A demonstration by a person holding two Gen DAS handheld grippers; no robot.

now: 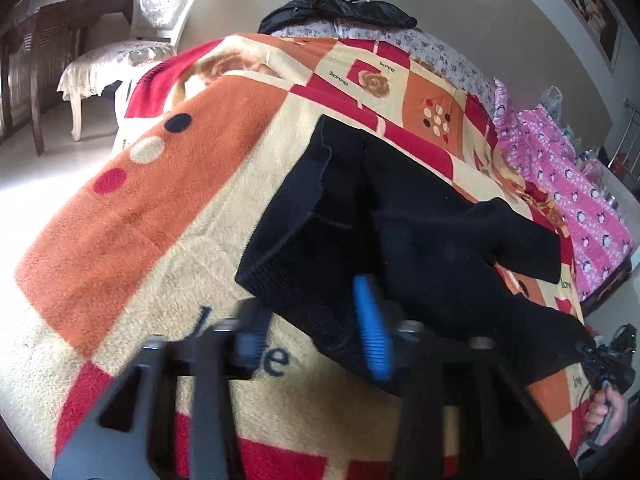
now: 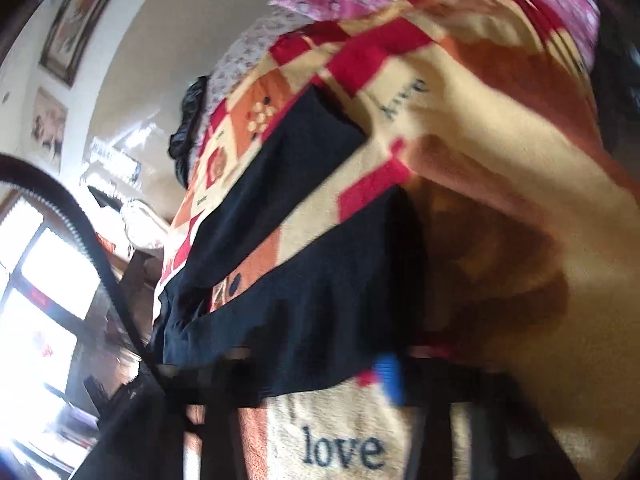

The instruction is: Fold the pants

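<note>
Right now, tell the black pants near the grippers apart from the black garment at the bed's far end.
The pants lie spread out on the patterned blanket; the far garment is bunched up on the floral sheet. The pants look matte; the far garment looks glossy. Both are black.

Both wrist cameras look steeply down, close over the blanket (image 1: 160, 208). They share the black pants (image 1: 400, 220) and the blanket's "love" print.

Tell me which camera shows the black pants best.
The left wrist view: the black pants lie sharp on the blanket, the waistband and a folded leg both clear. The right wrist view shows them blurred, two dark bands with blanket between.
</note>
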